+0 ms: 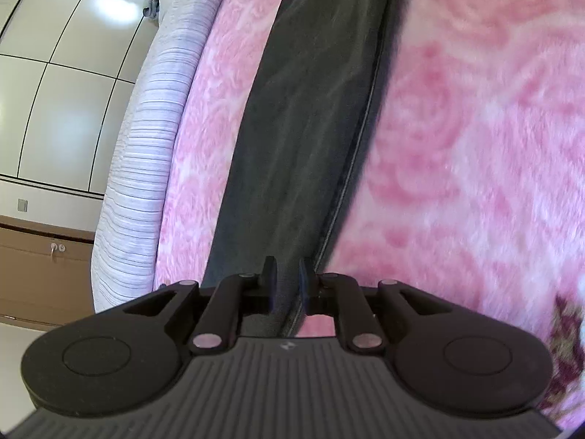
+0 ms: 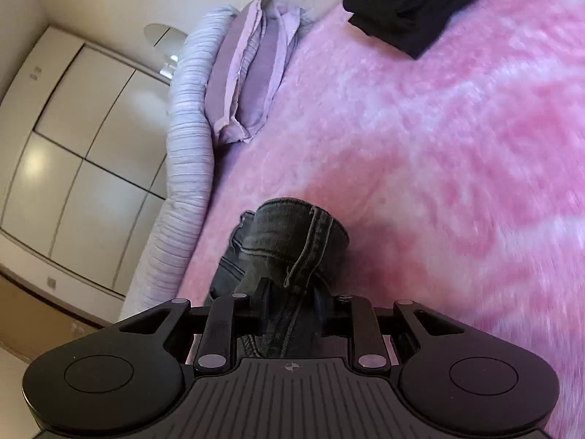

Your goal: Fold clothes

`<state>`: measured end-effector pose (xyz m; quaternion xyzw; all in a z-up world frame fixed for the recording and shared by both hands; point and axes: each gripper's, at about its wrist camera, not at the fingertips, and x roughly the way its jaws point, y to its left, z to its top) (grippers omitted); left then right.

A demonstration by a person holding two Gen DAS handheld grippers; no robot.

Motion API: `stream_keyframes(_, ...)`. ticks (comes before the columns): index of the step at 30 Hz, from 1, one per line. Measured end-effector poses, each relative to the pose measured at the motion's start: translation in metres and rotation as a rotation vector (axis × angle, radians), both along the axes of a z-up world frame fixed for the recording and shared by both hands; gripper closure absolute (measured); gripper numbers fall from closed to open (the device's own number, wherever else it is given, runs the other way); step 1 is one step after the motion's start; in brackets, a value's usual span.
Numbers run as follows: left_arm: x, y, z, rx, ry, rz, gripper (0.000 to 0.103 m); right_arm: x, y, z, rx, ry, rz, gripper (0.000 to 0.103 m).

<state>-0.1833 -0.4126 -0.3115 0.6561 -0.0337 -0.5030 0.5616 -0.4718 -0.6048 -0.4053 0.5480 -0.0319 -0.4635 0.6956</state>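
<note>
In the left wrist view, the left tongs stand nearly together, with a narrow gap between the two fingers. An edge of the dark grey jeans runs into that gap, and the seamed hem passes by the right finger; whether the pads actually press on the cloth cannot be told. From there the jeans stretch away as a long dark band over the pink rose-patterned blanket on the bed. To the left lies a lilac striped bed edge, and past it a white wardrobe.

In the right wrist view, the right tongs are clamped on a bunched fold of the same jeans, the stitched seam hanging between the fingers. Just beyond, the denim humps up over the pink blanket. Farther off, a lilac pillow lies by the bed's edge, and a black garment rests at the far side.
</note>
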Motion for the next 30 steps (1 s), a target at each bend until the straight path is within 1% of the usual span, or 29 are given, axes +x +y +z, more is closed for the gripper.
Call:
stream_keyframes(2, 0.0, 0.003, 0.001, -0.003, 0.001, 0.006, 0.09, 0.002, 0.005, -0.006, 0.013, 0.033, 0.0, 0.079)
stream_keyframes(3, 0.001, 0.005, 0.001, -0.006, 0.003, 0.012, 0.09, 0.001, 0.009, -0.008, 0.015, 0.045, -0.003, 0.076)
stream_keyframes(5, 0.003, 0.013, 0.002, -0.02, 0.006, 0.029, 0.085, -0.003, 0.021, -0.001, 0.002, 0.08, -0.014, 0.061)
stream_keyframes(6, 0.004, 0.019, 0.002, -0.031, 0.009, 0.043, 0.082, -0.003, 0.029, 0.007, -0.013, 0.121, -0.011, 0.056)
stream_keyframes(7, 0.007, 0.023, 0.003, -0.046, 0.017, 0.062, 0.08, -0.002, 0.04, 0.016, -0.034, 0.16, 0.005, 0.055)
stream_keyframes(10, 0.021, 0.036, 0.005, -0.096, 0.054, 0.135, 0.078, 0.014, 0.081, 0.044, -0.13, 0.239, 0.111, 0.054)
stream_keyframes(12, 0.028, 0.046, 0.005, -0.12, 0.069, 0.171, 0.077, 0.041, 0.118, 0.065, -0.233, 0.316, 0.244, 0.053)
stream_keyframes(14, 0.033, 0.057, 0.004, -0.13, 0.068, 0.188, 0.073, 0.077, 0.154, 0.08, -0.339, 0.389, 0.391, 0.051)
stream_keyframes(16, 0.038, 0.067, 0.003, -0.135, 0.067, 0.198, 0.071, 0.122, 0.198, 0.09, -0.459, 0.465, 0.564, 0.048)
stream_keyframes(19, 0.047, 0.082, 0.002, -0.142, 0.069, 0.21, 0.068, 0.2, 0.267, 0.094, -0.644, 0.559, 0.843, 0.043)
stream_keyframes(22, 0.057, 0.1, 0.003, -0.159, 0.083, 0.24, 0.066, 0.275, 0.331, 0.089, -0.808, 0.62, 1.057, 0.042)
stream_keyframes(26, 0.078, 0.116, 0.001, -0.179, 0.104, 0.282, 0.063, 0.381, 0.407, 0.079, -1.0, 0.658, 1.285, 0.042)
stream_keyframes(30, 0.104, 0.125, -0.001, -0.214, 0.135, 0.324, 0.061, 0.487, 0.456, 0.058, -1.151, 0.742, 1.421, 0.042)
